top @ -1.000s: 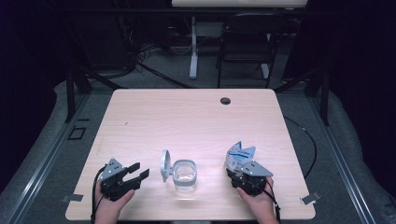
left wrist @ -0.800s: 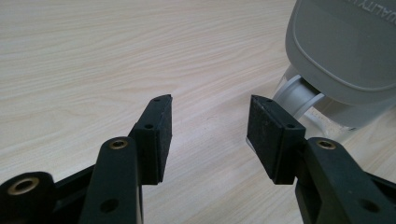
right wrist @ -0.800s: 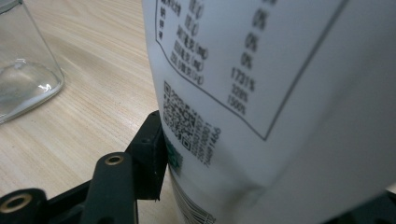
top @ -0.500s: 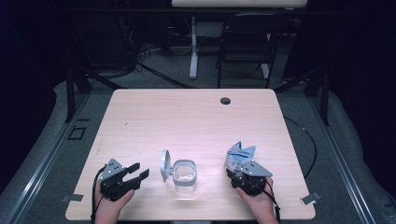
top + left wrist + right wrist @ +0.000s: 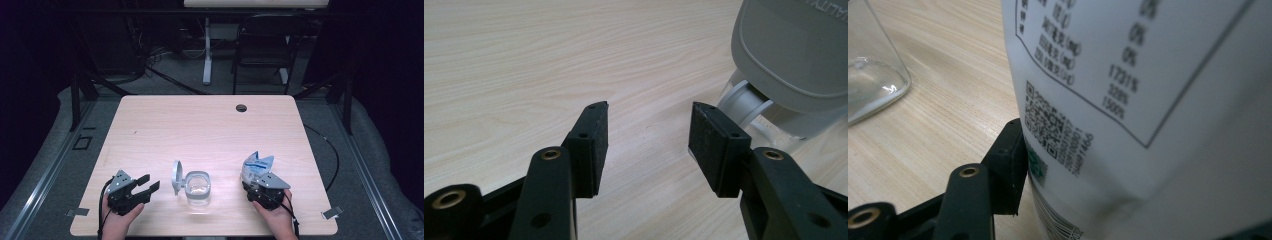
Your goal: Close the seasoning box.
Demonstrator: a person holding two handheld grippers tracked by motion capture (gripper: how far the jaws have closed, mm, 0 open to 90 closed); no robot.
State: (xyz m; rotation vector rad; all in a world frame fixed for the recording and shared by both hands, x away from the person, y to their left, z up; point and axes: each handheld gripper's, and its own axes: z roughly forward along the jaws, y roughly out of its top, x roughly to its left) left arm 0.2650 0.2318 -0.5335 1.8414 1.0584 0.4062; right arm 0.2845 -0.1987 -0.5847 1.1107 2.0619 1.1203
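The right gripper (image 5: 261, 186) pinches a printed pouch (image 5: 256, 166), the left gripper (image 5: 146, 186) waits spread beside the open clear jar (image 5: 198, 187) near the table's front edge; next, probably, tipping the pouch over the jar's mouth.

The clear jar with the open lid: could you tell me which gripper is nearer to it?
Left. The left gripper sits just beside the jar, its open jaws pointing at the raised lid. The right gripper is farther off on the jar's other side, holding a pouch.
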